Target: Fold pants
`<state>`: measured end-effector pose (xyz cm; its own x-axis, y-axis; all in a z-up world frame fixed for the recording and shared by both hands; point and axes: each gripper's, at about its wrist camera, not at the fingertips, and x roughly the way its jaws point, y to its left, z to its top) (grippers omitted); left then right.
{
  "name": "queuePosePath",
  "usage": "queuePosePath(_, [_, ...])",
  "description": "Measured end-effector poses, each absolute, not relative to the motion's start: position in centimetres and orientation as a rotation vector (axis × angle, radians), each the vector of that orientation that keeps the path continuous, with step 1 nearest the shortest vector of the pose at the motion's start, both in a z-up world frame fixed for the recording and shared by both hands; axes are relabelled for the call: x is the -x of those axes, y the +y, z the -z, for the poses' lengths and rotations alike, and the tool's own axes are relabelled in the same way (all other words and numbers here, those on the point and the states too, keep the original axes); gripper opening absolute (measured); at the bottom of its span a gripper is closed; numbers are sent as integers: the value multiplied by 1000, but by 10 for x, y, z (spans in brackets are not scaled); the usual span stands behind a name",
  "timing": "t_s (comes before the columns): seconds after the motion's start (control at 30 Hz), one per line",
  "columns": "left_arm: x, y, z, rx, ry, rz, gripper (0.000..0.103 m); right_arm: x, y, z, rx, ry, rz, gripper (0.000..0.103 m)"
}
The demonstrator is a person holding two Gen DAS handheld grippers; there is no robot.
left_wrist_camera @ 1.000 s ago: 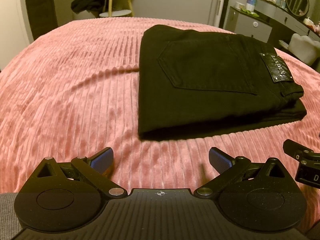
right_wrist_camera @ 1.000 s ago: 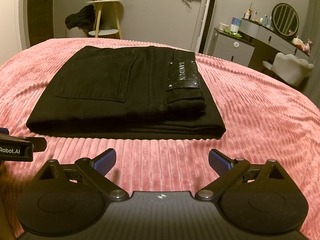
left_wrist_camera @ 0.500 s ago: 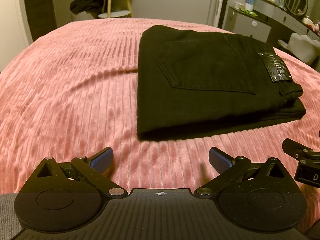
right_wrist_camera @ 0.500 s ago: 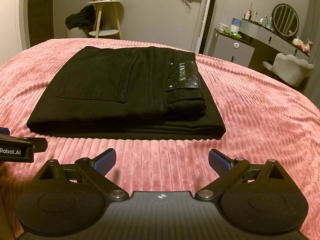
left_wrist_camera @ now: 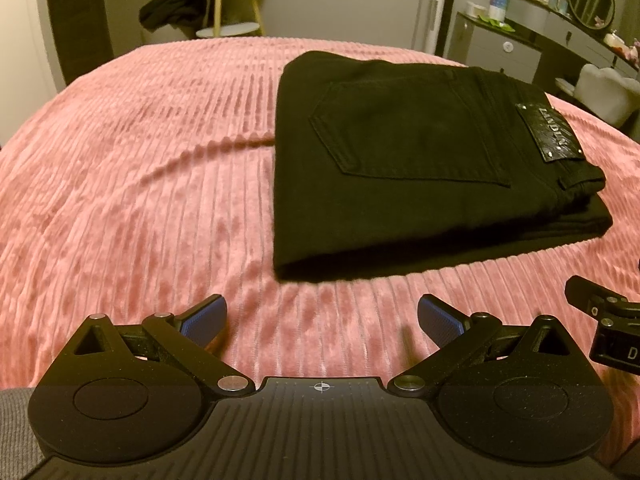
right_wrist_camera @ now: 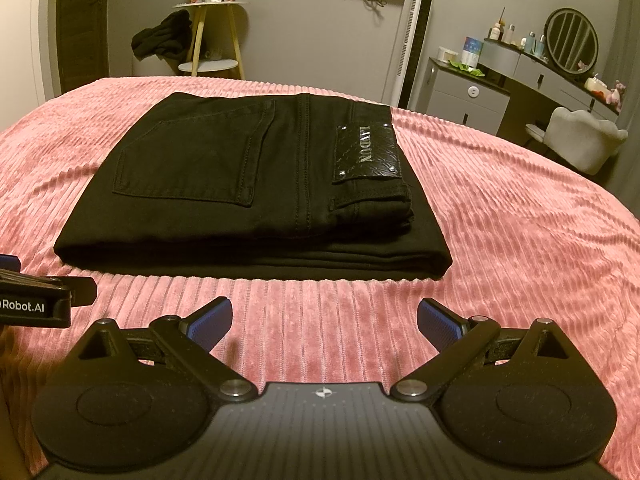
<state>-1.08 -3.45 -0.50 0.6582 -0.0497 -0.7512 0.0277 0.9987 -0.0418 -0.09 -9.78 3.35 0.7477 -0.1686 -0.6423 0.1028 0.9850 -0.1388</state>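
Note:
Black pants [left_wrist_camera: 420, 176] lie folded into a flat rectangular stack on a pink ribbed bedspread [left_wrist_camera: 140, 184], back pocket and leather brand patch [right_wrist_camera: 368, 154] facing up. They also show in the right wrist view [right_wrist_camera: 240, 200]. My left gripper [left_wrist_camera: 322, 318] is open and empty, just short of the stack's near left corner. My right gripper [right_wrist_camera: 324, 320] is open and empty, a little in front of the stack's near edge. Neither touches the pants. Each gripper's side shows at the other view's edge.
The bedspread [right_wrist_camera: 520, 240] stretches wide on both sides of the stack. Beyond the bed stand a small round side table with dark clothes [right_wrist_camera: 168, 36], a grey dresser with a round mirror [right_wrist_camera: 572, 44] and a white chair [right_wrist_camera: 584, 140].
Both grippers stay open. The left view has shifted slightly, so the pants sit a touch lower and nearer. The right view is almost unchanged.

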Motion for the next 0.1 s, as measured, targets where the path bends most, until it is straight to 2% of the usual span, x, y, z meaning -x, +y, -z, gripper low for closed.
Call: queuePosePath(0.1, [11, -33, 4, 35, 840, 41, 103, 1, -98, -34, 97, 711, 149, 99])
